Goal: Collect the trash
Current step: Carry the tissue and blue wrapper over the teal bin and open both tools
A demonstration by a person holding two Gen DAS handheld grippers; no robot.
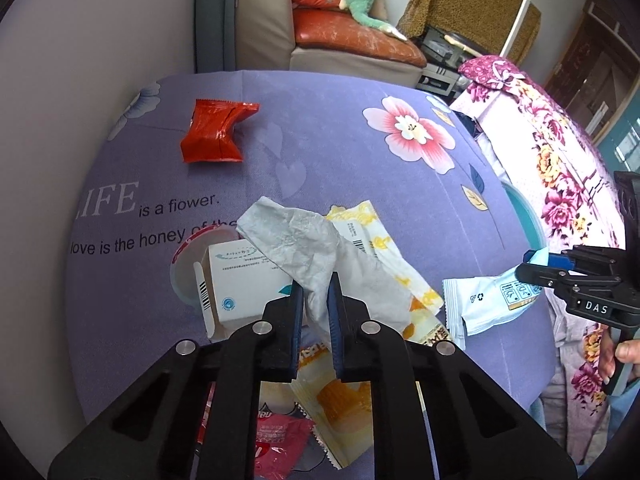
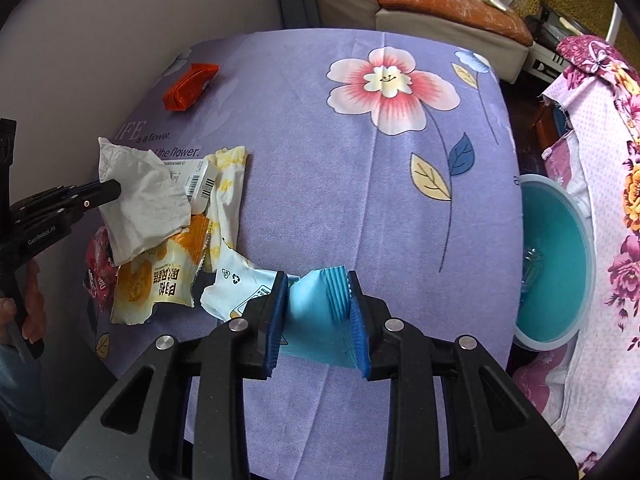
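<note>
My left gripper [image 1: 316, 292] is shut on a crumpled white tissue [image 1: 296, 240], which stands up above the other litter on the purple flowered tablecloth [image 1: 340, 152]. My right gripper [image 2: 318, 280] is shut on the end of a light blue and white snack wrapper [image 2: 316, 312]; its printed white end trails left over the cloth. Under the tissue lie a yellow and white wrapper [image 1: 376, 240], a small white box [image 1: 240, 280] and a pink wrapper [image 1: 280, 440]. A red wrapper [image 1: 216, 132] lies apart at the far left.
A teal bin [image 2: 556, 260] stands beside the table's right edge, against a floral cover [image 2: 608, 160]. A wall runs along the left side. A sofa [image 1: 352, 28] stands behind the table. A hand [image 1: 628, 352] holds the right gripper's handle.
</note>
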